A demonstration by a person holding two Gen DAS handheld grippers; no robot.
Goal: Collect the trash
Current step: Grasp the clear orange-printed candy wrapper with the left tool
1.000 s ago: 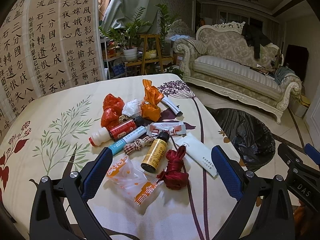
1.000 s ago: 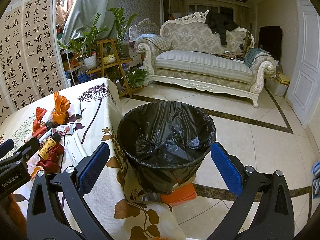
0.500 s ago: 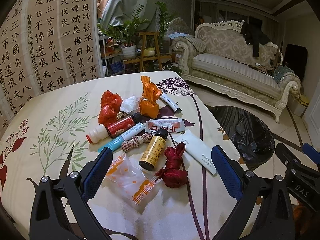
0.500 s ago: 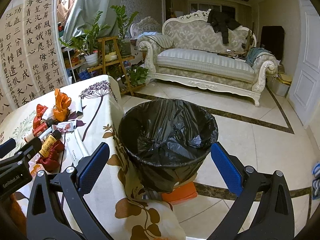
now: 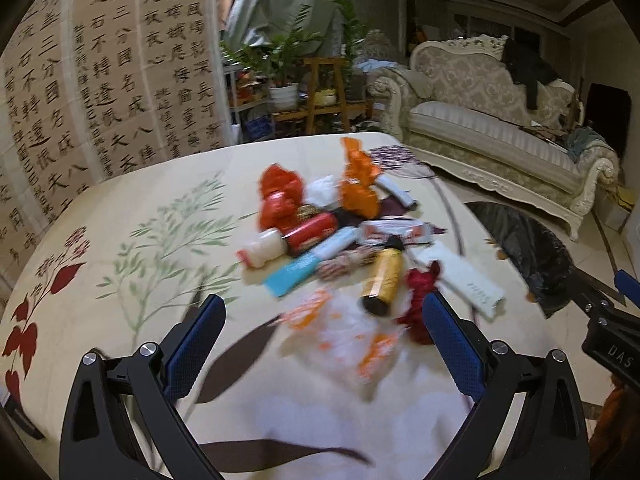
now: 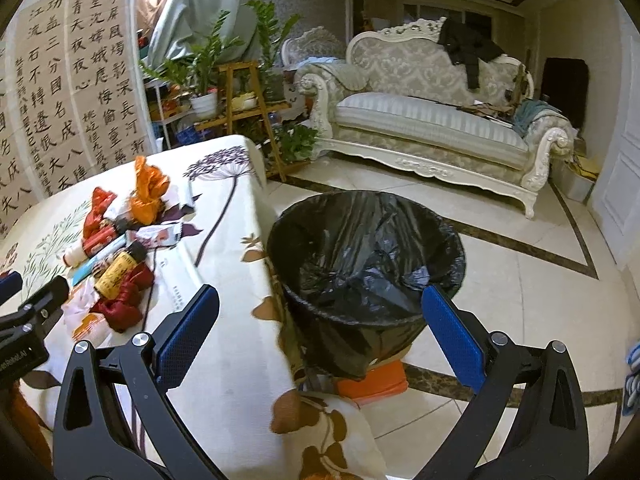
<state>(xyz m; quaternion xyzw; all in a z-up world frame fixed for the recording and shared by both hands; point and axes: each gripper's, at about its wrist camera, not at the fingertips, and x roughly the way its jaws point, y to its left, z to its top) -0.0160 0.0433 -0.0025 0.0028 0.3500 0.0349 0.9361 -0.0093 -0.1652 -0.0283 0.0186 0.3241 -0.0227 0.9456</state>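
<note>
Here I hold my left gripper [image 5: 322, 340] spread wide over the trash pile [image 5: 340, 236] on the floral tablecloth [image 5: 140, 248]; my right gripper [image 6: 320, 330], equally wide, faces the black-lined bin [image 6: 366, 264] just right of the table.

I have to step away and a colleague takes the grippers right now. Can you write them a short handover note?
Left gripper: open, empty, above the near edge of the trash pile on the table.
Right gripper: open, empty, facing the black-lined bin on the floor beside the table.
Done: nothing picked up as far as the views show; whether the bin holds anything cannot be told.
Left: bottles, wrappers and bags all go into the bin.
</note>
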